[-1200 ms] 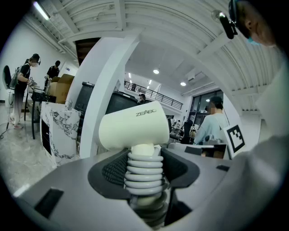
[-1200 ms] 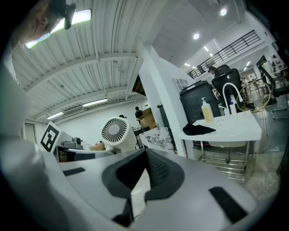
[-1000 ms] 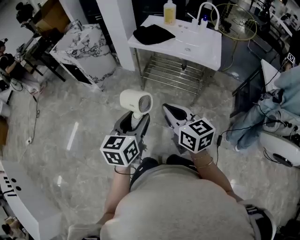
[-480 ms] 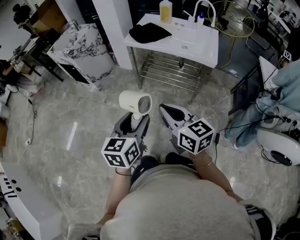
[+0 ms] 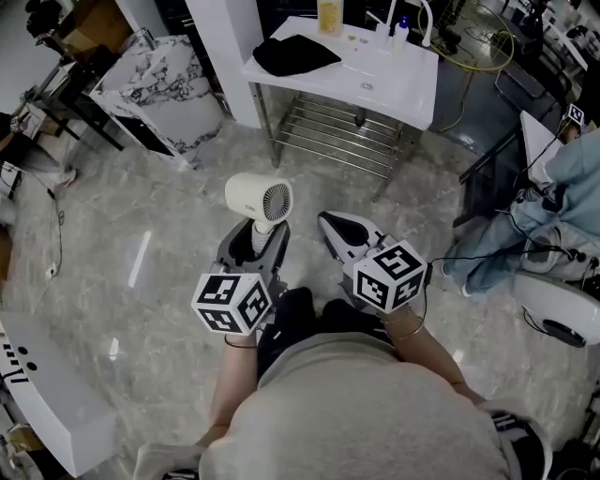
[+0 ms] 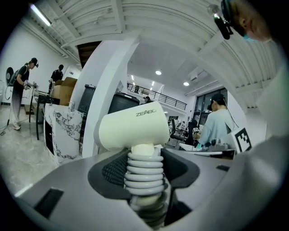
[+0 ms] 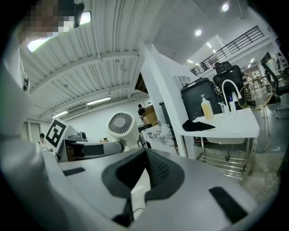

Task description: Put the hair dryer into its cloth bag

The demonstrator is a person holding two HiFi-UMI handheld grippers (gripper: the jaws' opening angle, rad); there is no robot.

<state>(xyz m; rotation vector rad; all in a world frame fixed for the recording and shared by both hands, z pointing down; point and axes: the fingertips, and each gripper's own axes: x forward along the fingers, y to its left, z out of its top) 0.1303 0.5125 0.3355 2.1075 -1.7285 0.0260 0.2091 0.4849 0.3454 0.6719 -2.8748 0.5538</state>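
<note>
A cream hair dryer [image 5: 258, 199] stands upright over the floor, its grille turned toward my right side. My left gripper [image 5: 262, 236] is shut on its handle. In the left gripper view the jaws clamp the handle, which is wrapped in a grey coiled cord [image 6: 144, 173], below the dryer head [image 6: 133, 127]. My right gripper [image 5: 341, 231] hovers just right of the dryer, shut with nothing in it; its pads [image 7: 153, 169] meet. A black cloth bag [image 5: 294, 54] lies on the left part of the white table [image 5: 403, 89] ahead, also seen as the bag [image 7: 199, 125] in the right gripper view.
A pump bottle [image 5: 329, 16] and a faucet [image 5: 427, 19] stand at the table's back, with a metal rack [image 5: 342, 136] underneath. A marble-patterned cabinet [image 5: 159, 80] and a white pillar [image 5: 220, 56] are to the left. A seated person [image 5: 553, 206] and cables lie to the right.
The table and bag have slid up and left in the head view. The dryer stays clamped in my left gripper, and my right gripper has drifted slightly, still shut.
</note>
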